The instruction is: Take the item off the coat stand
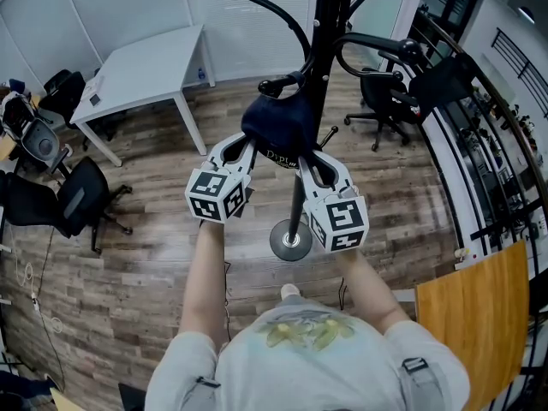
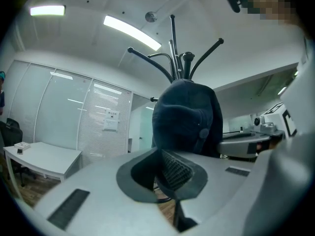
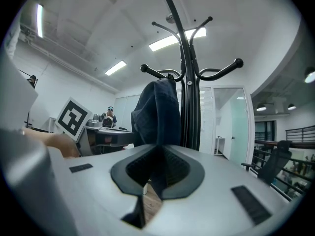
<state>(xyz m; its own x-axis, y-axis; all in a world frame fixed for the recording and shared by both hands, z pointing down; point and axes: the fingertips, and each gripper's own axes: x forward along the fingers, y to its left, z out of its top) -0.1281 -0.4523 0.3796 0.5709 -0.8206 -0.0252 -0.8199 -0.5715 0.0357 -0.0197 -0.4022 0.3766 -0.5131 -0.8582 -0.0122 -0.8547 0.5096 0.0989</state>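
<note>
Cap (image 1: 278,122), navy, white "Dip…" lettering (image 1: 279,155)

"Dipt…" on dark cap (image 1: 276,127)

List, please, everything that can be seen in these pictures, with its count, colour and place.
coat stand: one, black, centre, standing on the floor
cap: one, dark blue, hanging on the coat stand
table: one, white, upper left
chairs: several, black, left edge and upper right
floor: one, brown-grey wood pattern, all around
board: one, light brown, lower right
left gripper: one, grey, shut on the cap's lower edge
right gripper: one, grey, shut on the cap's lower edge
arms: two, bare, bottom centre
</note>
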